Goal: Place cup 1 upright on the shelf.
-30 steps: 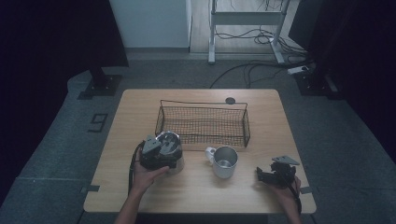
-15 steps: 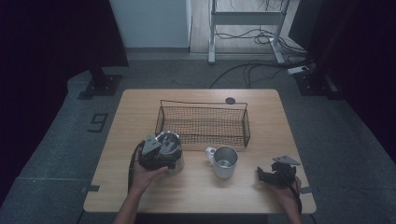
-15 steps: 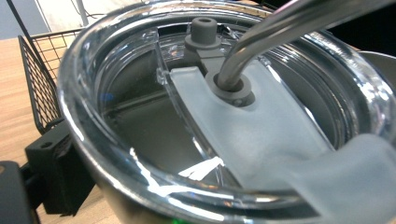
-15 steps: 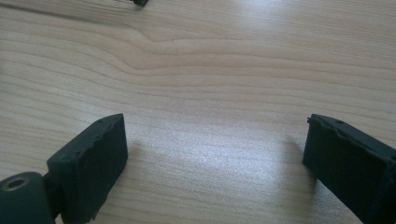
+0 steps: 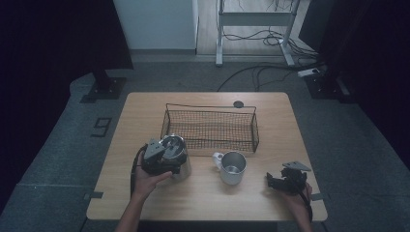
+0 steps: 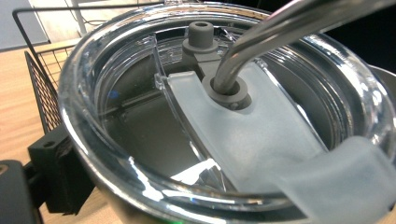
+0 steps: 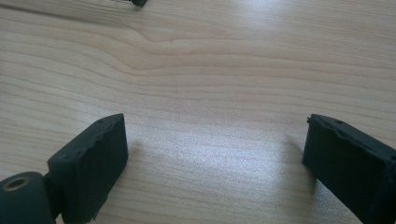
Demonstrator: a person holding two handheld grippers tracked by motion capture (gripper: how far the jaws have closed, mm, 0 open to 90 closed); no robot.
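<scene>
A steel tumbler (image 5: 178, 149) with a clear lid (image 6: 140, 140) and a bent metal straw (image 6: 261, 42) stands at the table's left, in front of the wire basket. My left gripper (image 5: 173, 157) reaches around it from the left. Its jaws have just been closing with the tumbler between them, and one black finger (image 6: 56, 172) lies against the tumbler's wall; the other is hidden behind it. A steel mug (image 5: 232, 167) stands upright at the middle. My right gripper (image 7: 215, 163) rests low over bare wood near the front right corner. Its jaws have drawn in slightly and stay open with nothing between them.
The black wire basket (image 5: 208, 106) stands across the middle of the wooden table (image 5: 203, 203), just behind the tumbler and mug. A small black round disc (image 5: 238, 104) lies behind the basket. Cables and stand legs are on the floor beyond the table.
</scene>
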